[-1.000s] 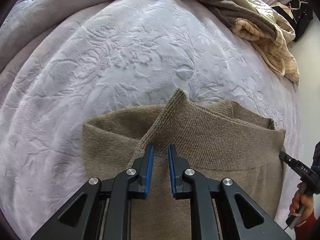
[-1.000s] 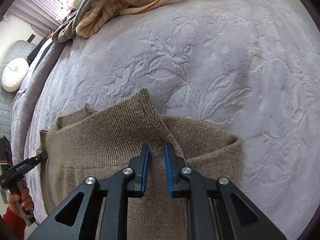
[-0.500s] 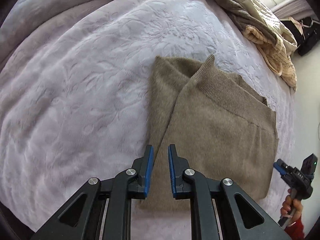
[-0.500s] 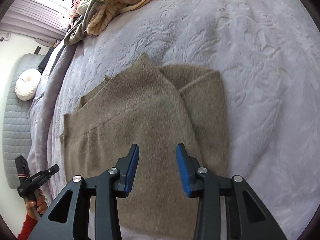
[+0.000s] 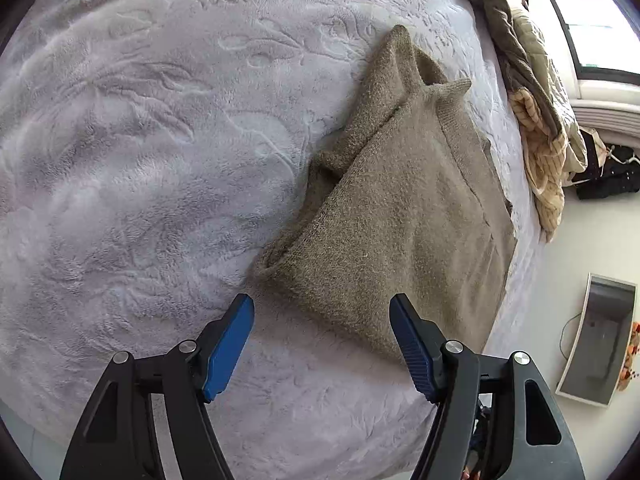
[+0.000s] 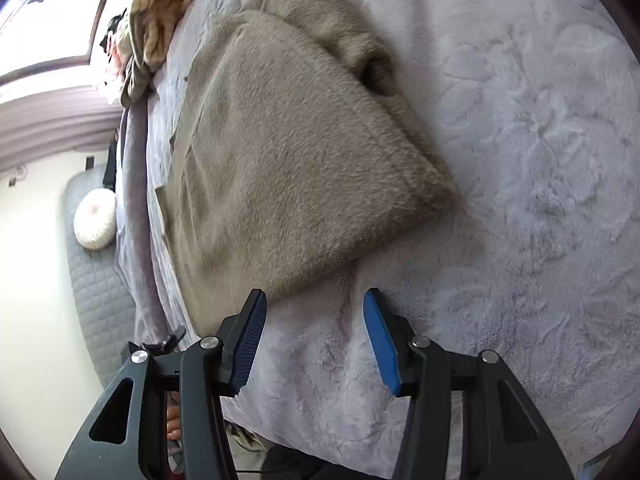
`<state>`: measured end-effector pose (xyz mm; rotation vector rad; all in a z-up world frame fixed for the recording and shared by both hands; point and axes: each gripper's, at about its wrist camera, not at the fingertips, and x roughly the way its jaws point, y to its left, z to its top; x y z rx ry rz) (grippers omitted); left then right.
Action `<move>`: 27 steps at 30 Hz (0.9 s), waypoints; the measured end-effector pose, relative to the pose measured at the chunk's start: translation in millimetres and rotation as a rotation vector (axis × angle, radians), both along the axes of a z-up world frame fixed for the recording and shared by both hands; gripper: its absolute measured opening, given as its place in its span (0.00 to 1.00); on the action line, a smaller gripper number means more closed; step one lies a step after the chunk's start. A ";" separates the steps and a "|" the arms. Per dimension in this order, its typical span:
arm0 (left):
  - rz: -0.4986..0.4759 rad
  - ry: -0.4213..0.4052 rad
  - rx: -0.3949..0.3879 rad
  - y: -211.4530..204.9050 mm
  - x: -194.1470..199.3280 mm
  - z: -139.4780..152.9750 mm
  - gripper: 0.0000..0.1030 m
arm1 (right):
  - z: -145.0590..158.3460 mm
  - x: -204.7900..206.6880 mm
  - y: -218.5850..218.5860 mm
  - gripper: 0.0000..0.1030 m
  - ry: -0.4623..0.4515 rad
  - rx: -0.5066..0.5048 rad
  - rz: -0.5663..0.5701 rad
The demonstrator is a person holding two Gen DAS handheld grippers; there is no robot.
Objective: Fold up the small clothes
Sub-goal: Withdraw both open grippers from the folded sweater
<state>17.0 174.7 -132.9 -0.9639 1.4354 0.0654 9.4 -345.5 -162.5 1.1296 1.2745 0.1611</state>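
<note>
A tan knitted sweater (image 5: 400, 208) lies partly folded on the pale grey plush bedspread (image 5: 140, 168), its sleeves turned in over the body. In the left wrist view my left gripper (image 5: 322, 306) hovers at the sweater's near corner, jaws opening, with that corner's edge between the blue pads but not pressed. The same sweater (image 6: 288, 148) fills the upper left of the right wrist view. My right gripper (image 6: 314, 300) is just off its near edge, jaws opening, with only bedspread (image 6: 520, 160) between them.
A heap of striped cream and olive clothes (image 5: 540, 112) lies at the bed's far edge under a window. A grey tray-like object (image 5: 600, 336) sits on the floor to the right. A white round cushion (image 6: 95, 220) rests on a quilted grey mat beside the bed.
Both grippers let go of the sweater's folded sleeves, drew back to its near edge and rolled. Both jaws went from shut to wide apart.
</note>
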 end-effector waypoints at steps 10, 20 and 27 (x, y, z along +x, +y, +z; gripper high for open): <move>-0.007 -0.097 0.043 -7.4 15.8 11.5 0.10 | 1.1 16.0 -23.2 0.07 -0.010 0.028 -0.166; -0.113 -0.066 0.160 1.6 -4.8 -3.2 0.10 | -18.7 34.6 -11.0 0.08 0.032 -0.197 0.065; -0.118 -0.048 0.273 29.6 -29.8 9.6 0.10 | 6.8 27.5 5.1 0.15 0.047 -0.247 0.143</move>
